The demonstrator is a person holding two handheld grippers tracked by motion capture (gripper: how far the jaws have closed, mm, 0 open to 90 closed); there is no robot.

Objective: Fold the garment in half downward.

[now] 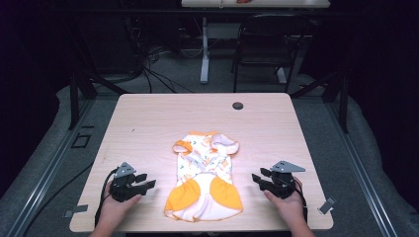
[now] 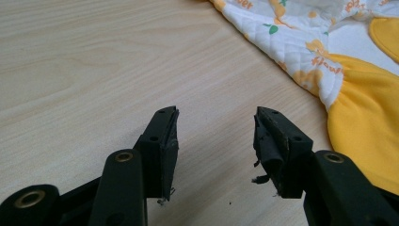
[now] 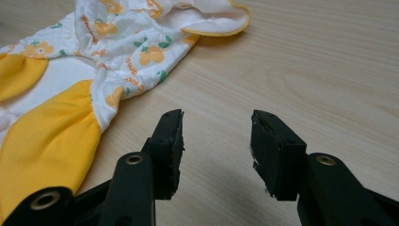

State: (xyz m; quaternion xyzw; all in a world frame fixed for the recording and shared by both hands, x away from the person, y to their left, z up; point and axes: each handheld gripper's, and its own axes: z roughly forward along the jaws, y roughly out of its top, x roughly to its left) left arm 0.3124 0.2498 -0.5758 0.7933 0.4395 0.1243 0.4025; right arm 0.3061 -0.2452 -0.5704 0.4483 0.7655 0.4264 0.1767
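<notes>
A small white garment with an orange flower print, orange sleeve cuffs and two orange lower panels lies flat on the wooden table, near its front edge. My left gripper rests on the table just left of the orange hem, open and holding nothing. My right gripper sits to the garment's right, open too. In the left gripper view the garment lies at the upper right, beyond the open gripper. In the right gripper view the garment spreads at the upper left of the open gripper.
A dark round cap sits in the tabletop near the far edge. Behind the table stand a black chair and a white table leg, with cables on the floor. Small grey tape pieces mark the front corners.
</notes>
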